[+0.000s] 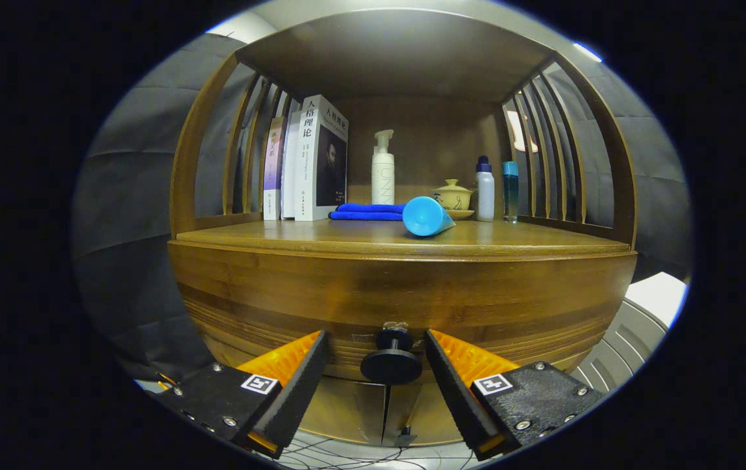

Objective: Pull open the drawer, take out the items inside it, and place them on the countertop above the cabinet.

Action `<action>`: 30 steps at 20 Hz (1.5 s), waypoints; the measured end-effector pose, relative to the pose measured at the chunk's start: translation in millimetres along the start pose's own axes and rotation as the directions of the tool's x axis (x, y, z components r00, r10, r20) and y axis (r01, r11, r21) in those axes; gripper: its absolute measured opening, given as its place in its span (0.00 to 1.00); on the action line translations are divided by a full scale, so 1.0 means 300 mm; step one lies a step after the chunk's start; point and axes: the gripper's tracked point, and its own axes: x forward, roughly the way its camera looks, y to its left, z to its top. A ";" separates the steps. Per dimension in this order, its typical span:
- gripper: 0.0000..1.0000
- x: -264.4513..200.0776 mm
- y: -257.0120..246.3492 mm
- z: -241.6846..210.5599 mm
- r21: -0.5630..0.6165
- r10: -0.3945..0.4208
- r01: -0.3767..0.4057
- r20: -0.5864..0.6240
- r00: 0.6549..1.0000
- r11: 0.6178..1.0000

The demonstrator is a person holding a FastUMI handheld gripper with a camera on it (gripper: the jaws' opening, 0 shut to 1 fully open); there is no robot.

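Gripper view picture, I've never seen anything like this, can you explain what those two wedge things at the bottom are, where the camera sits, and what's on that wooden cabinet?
The two wedges are the fingers of a hand-held gripper, a two-finger clamp that a person carries. The camera rides on it and looks forward along the fingers, with a fisheye lens that bends straight lines. The fingers are open, one on each side of the black drawer knob, not pressing it. The drawer looks closed. On the countertop above it lie a blue tube on its side and a folded blue cloth. Behind them stand some books, a white pump bottle, a small lidded teacup and two small bottles. Nothing is held.
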 end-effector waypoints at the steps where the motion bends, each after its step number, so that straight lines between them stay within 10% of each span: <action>1: 0.93 -0.001 0.000 0.001 0.001 -0.004 0.004 0.001 1.000 1.000; 16: 0.95 -0.034 0.031 0.017 -0.083 0.037 -0.034 0.031 0.999 0.996; 30: 0.95 -0.578 0.101 0.316 0.002 0.037 -0.037 0.145 0.989 0.999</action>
